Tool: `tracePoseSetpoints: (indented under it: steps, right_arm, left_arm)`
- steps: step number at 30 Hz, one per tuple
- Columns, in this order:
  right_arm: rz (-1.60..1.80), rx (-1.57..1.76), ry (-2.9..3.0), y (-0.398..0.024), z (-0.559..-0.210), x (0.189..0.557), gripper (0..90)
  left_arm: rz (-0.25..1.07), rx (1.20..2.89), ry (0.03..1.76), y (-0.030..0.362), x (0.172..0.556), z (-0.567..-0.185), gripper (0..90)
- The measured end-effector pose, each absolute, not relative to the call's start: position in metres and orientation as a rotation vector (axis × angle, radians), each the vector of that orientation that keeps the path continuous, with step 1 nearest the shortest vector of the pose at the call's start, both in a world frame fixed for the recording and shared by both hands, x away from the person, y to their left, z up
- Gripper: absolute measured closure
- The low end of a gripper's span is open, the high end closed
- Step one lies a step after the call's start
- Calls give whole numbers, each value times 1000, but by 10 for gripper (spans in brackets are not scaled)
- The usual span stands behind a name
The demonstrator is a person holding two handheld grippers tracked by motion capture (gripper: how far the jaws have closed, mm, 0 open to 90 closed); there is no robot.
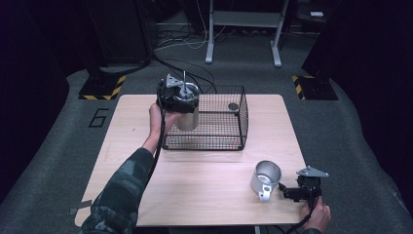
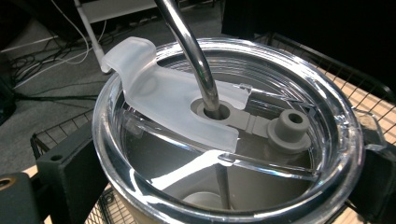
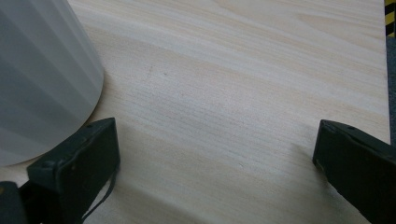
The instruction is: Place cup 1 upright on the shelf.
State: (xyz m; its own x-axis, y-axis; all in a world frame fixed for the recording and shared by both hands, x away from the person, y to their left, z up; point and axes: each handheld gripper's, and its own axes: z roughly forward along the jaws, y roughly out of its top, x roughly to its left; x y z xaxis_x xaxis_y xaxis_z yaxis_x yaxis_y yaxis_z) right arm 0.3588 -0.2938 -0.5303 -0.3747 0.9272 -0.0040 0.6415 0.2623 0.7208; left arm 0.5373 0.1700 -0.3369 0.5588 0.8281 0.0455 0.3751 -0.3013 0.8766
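My left gripper point(image 1: 178, 95) is shut on the rim of a steel tumbler point(image 1: 187, 120), which stands upright inside the left end of a black wire basket point(image 1: 242, 122). In the left gripper view the tumbler's clear lid point(image 2: 299, 60) carries a frosted flap point(image 2: 159, 93) and a metal straw point(image 2: 196, 56), with a black jaw on each side of the rim. I cannot tell whether its base touches the basket floor. My right gripper point(image 1: 286, 191) lies open on the table, just right of a metal mug point(image 1: 267, 176) with a white handle. In the right gripper view the mug's wall point(image 3: 42, 79) stands beside the left jaw.
The wooden table point(image 1: 204, 190) has bare room in front of the basket and at the left. A small dark disc point(image 1: 233, 106) lies in the basket's far right part. Cables and stand legs point(image 1: 209, 48) are on the floor beyond the table.
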Motion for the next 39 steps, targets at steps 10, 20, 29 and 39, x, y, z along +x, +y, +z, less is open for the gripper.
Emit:
tracePoseSetpoints:
  steps: [10,20,29,39]
  right_arm:
    - [895,1419,2111,-294,-530,359,0]
    - [894,1406,2116,-294,-530,359,1]
    - [895,1407,2116,-294,-530,359,1]
    - [896,1405,2118,-294,-530,359,1]
  left_arm:
    - [622,1912,1017,165,545,-357,37]
    - [612,1935,1058,164,551,-377,37]
    - [609,1949,1081,161,553,-392,37]
    - [610,1951,1091,159,554,-402,37]
